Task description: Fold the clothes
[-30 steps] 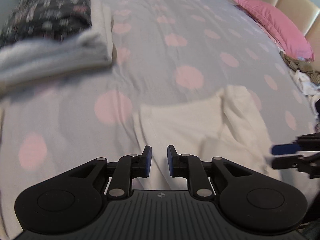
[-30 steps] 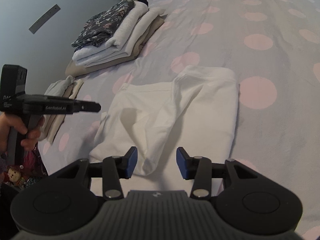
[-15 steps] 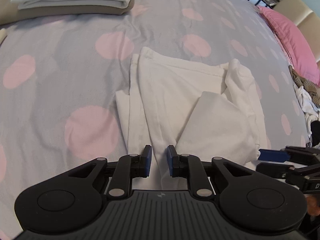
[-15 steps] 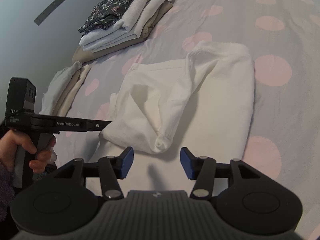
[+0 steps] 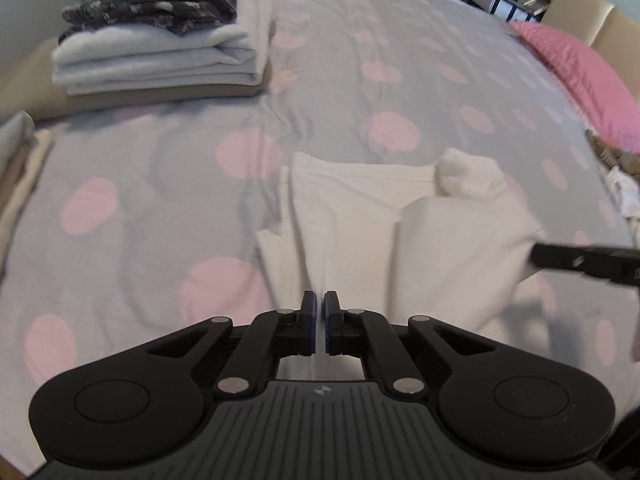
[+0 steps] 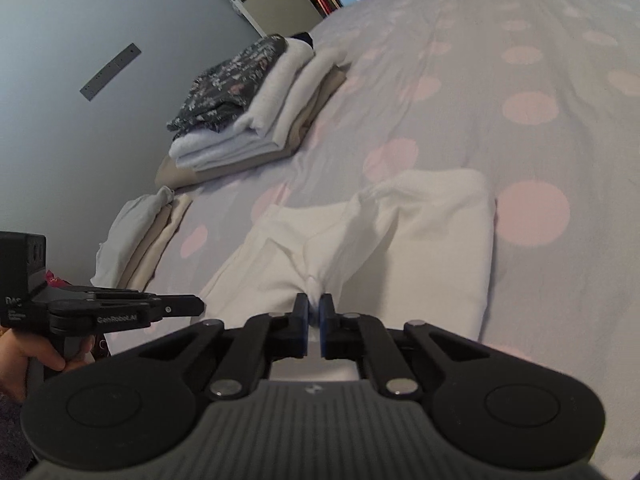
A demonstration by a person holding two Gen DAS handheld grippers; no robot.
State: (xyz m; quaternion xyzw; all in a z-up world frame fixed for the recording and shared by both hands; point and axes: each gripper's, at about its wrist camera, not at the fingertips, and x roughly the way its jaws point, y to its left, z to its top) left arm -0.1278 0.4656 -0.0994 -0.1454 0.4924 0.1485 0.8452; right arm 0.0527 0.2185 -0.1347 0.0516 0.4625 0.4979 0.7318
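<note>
1. Two hand-held grippers over white garment (image 5: 352, 224) on the bed (image 5: 160, 184); garment partly folded, spread flat near the bed's near edge.
2. Left hand-held gripper (image 5: 319, 320): jaws nearly closed, only a thin slit between pads; white cloth right at the tips and under them. Looks pinched on the garment's near hem, but cloth inside the slit not clearly visible, so cannot tell for sure.
3. Right hand-held gripper (image 6: 314, 318): jaws drawn in tight on a bunched peak of white cloth at the tips; gripping the garment's near edge.
4. Key relation: garment runs straight ahead of both grippers, long axis from near edge toward the far edge of the bed. Both at the near end, left one toward the garment's left side, right one toward its right flap.
5. Judgement: fits a lengthwise fold, near hem carried forward over the far part; equally fits a hold just before letting go.
6. Stack of folded clothes (image 5: 160, 48) well apart, toward the far left corner of the bed; smaller folded pile (image 6: 140, 236) at the left edge; pink pillow (image 5: 580, 76) at the right edge.
</note>
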